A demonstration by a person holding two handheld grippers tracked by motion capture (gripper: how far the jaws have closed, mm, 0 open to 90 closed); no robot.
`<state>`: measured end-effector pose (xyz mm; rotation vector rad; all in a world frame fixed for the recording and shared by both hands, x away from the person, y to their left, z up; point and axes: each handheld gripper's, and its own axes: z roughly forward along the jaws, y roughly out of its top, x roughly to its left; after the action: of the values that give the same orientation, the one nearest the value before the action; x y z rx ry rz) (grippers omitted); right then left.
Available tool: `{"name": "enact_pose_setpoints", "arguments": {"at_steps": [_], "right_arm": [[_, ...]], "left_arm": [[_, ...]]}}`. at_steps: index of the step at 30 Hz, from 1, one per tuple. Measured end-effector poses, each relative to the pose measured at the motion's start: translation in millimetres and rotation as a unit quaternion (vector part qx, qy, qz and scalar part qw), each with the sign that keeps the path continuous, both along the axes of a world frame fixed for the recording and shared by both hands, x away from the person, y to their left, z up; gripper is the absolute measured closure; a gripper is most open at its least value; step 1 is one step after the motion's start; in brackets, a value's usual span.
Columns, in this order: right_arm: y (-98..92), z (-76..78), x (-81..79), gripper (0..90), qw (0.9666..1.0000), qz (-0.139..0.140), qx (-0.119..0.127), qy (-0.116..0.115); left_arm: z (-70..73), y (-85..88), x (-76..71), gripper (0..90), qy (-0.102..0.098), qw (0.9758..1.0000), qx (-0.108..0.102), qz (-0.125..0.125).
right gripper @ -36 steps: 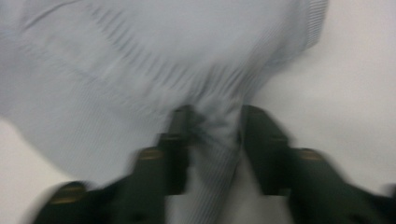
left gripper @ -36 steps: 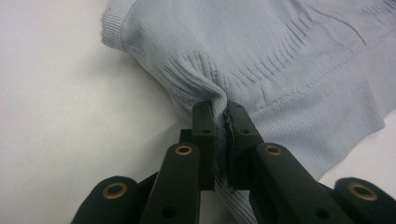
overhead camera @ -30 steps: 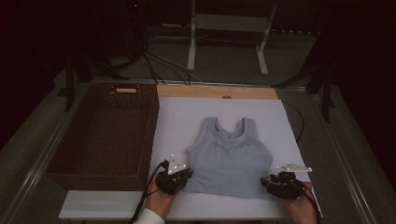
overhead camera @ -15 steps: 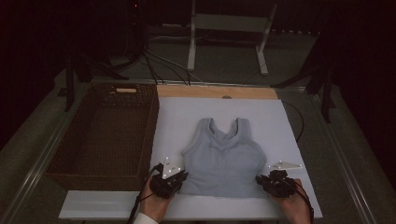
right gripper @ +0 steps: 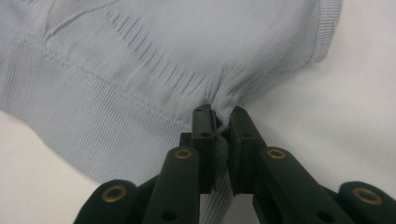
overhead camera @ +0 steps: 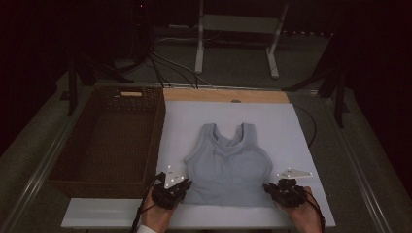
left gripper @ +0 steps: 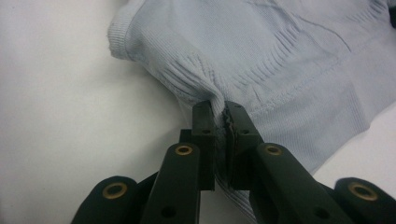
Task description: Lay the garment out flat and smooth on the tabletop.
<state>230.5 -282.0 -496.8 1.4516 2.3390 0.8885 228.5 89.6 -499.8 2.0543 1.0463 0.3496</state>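
Item: one pale blue ribbed knit sleeveless top (overhead camera: 227, 165), lying flat on the white board surface (overhead camera: 291, 126), hem toward me, straps away, just beside the dark woven wicker basket (overhead camera: 109, 141).

Handling, as I judged it: light, soft, limp; it would sag and fold between grips, not slip or break. I took the two hem corners as the best hold.

Left tongs (left gripper: 223, 116): clamped on a bunched pinch of hem at the left lower corner. Right tongs (right gripper: 222, 122): had just been closing, fabric gathered between them at the right corner.

The high view gave me layout and basket; the gripper views gave me rib texture, stitching and puckers at each pinch.
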Motion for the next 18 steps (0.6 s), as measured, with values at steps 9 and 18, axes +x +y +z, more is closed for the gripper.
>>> {"name": "enact_pose_setpoints", "arguments": {"at_steps": [9,18], "right_arm": [[-8.8,1.1,-20.2,83.5,1.0000,0.002,0.004,0.003],[-14.0,1.1,-33.0,83.6,0.9998,0.008,0.008,0.013]], "left_arm": [[0.7,-6.3,3.8,84.6,-0.001,0.9999,-0.009,-0.009],[0.2,-11.7,4.4,84.5,0.000,0.9997,-0.016,-0.017]]}}
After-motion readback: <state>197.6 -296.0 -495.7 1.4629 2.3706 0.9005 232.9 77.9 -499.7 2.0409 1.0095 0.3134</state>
